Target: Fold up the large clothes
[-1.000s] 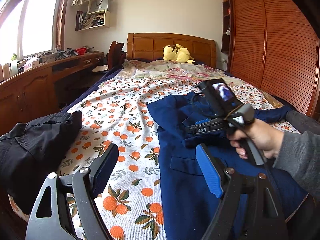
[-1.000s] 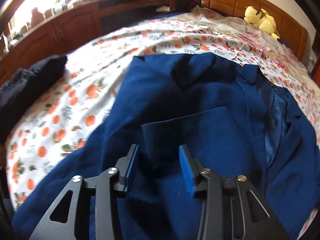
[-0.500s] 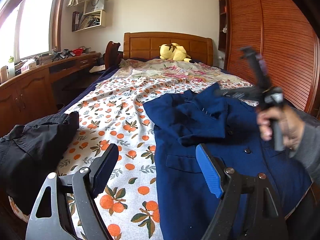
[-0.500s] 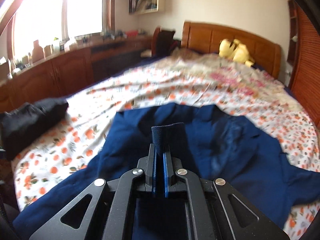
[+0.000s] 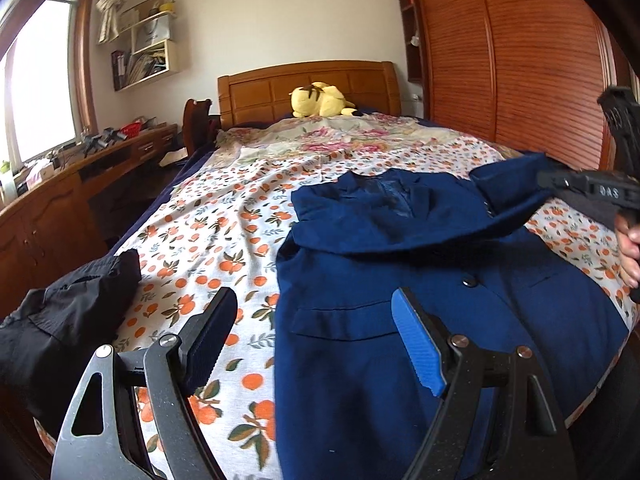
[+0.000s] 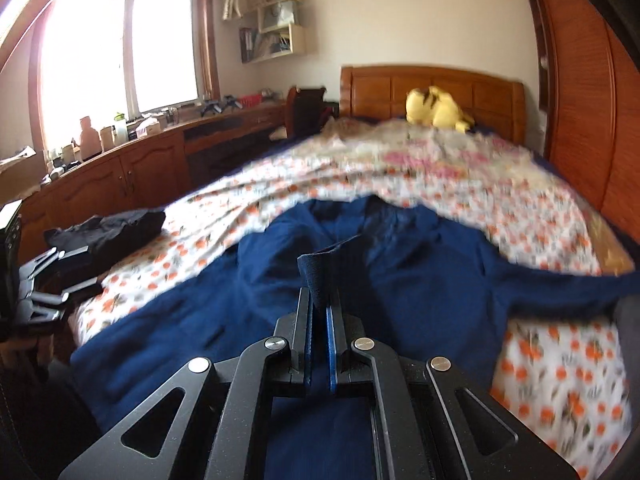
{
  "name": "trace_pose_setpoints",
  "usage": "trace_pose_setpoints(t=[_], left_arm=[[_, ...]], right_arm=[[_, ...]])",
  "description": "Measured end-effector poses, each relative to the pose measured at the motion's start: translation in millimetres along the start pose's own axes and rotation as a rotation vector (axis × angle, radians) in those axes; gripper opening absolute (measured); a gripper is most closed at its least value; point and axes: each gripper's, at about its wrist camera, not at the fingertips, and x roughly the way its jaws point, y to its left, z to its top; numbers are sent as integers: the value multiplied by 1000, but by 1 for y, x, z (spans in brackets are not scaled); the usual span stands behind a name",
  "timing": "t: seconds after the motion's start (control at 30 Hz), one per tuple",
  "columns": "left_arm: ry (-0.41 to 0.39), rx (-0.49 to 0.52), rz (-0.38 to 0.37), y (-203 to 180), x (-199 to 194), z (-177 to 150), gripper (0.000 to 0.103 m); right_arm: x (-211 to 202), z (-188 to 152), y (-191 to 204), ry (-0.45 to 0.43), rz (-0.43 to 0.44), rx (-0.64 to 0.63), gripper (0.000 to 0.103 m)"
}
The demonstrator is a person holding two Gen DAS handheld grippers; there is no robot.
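A navy blue jacket (image 5: 420,300) lies front up on the orange-print bed sheet (image 5: 224,224); it also shows in the right wrist view (image 6: 420,280). My right gripper (image 6: 319,312) is shut on the jacket's sleeve end (image 6: 318,276) and holds it up at the jacket's right side; it appears in the left wrist view (image 5: 592,190) with the sleeve (image 5: 504,188) stretched to it. My left gripper (image 5: 316,340) is open and empty above the jacket's lower left edge.
A folded black garment (image 5: 68,320) lies at the bed's near left corner. A yellow plush toy (image 5: 320,100) sits at the headboard. A wooden desk and cabinets (image 5: 60,200) run along the left; a slatted wardrobe (image 5: 520,60) stands on the right.
My right gripper closed on the sleeve end, lifted it and pulled it out to the right. The left gripper stayed open and rose a little.
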Motion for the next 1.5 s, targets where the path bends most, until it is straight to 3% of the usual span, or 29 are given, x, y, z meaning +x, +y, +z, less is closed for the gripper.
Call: trace_pose_setpoints(t=[0.13, 0.37, 0.43, 0.5, 0.57, 0.87, 1.2, 1.3, 1.5], left_arm=[[18, 16, -6, -19, -3, 2, 80], [18, 31, -53, -55, -5, 14, 80], [22, 35, -65, -63, -2, 18, 80], [28, 39, -76, -73, 1, 21, 80], [32, 46, -86, -80, 6, 23, 80], [49, 43, -139, -98, 54, 28, 80], [52, 18, -178, -102, 110, 26, 80], [68, 4, -195, -101, 118, 22, 80], [60, 9, -200, -104, 119, 17, 80]], right_arm=[[-11, -25, -13, 99, 38, 55, 5], [-48, -48, -26, 110, 18, 49, 13], [-58, -51, -29, 95, -7, 49, 20], [-60, -51, -35, 88, -13, 58, 33], [-60, -55, -36, 87, -29, 65, 37], [-25, -57, -40, 137, -40, 74, 37], [30, -59, -40, 258, -45, 61, 37], [42, -65, -41, 304, -51, 58, 37], [38, -61, -43, 310, -58, 66, 37]])
